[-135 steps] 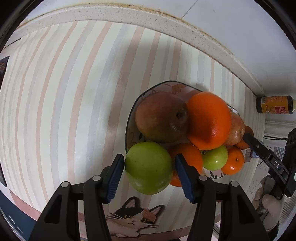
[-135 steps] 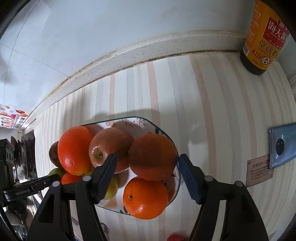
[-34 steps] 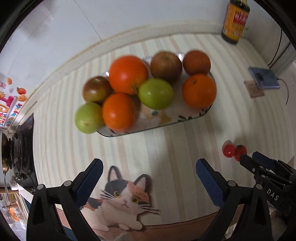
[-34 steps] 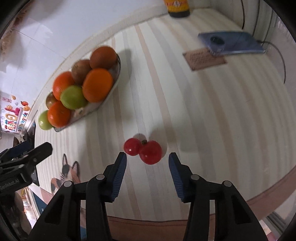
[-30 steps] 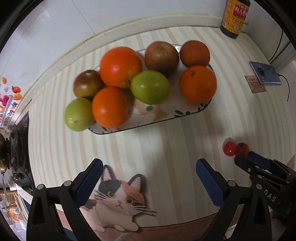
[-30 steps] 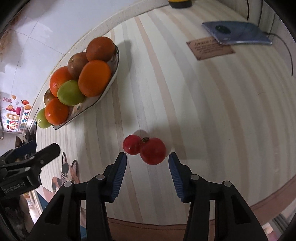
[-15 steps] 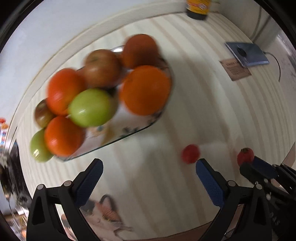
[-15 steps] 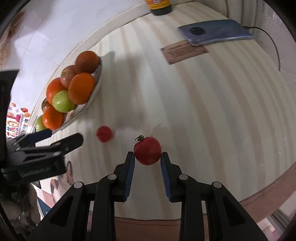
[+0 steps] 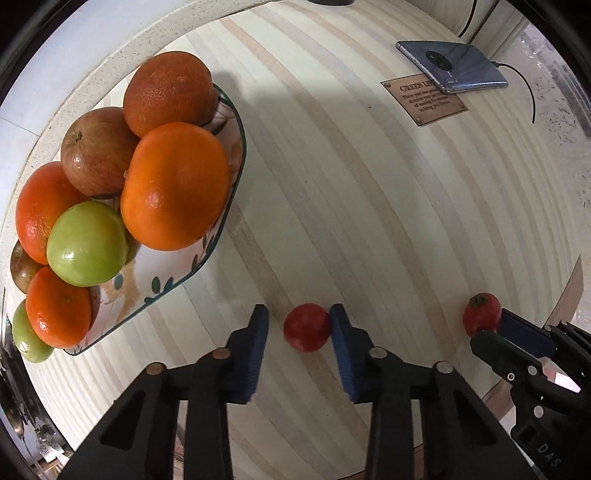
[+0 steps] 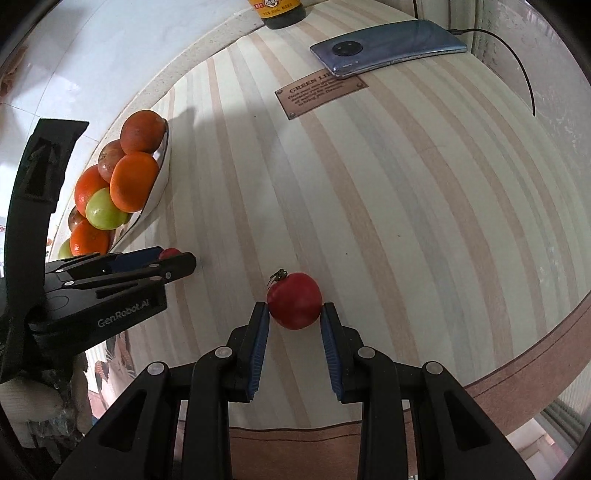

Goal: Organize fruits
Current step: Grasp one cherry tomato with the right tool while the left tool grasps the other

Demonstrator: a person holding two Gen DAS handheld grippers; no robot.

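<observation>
A patterned bowl (image 9: 207,254) full of oranges, apples and green fruit stands at the left; it also shows in the right wrist view (image 10: 162,184). My left gripper (image 9: 299,328) straddles a small red tomato (image 9: 306,326) on the striped mat; its right pad touches the tomato and a gap remains at the left pad. My right gripper (image 10: 294,317) is shut on a larger red tomato (image 10: 294,304) with a stem, seen also in the left wrist view (image 9: 480,319).
A phone (image 9: 452,66) on a cable and a brown sign plate (image 9: 424,99) lie at the far right. A dark sauce bottle (image 10: 280,11) stands by the wall. The table's front edge (image 10: 517,380) is close below my right gripper.
My left gripper swung right, came down around the small tomato and narrowed. My right gripper closed on the larger tomato, and the two tomatoes now lie apart.
</observation>
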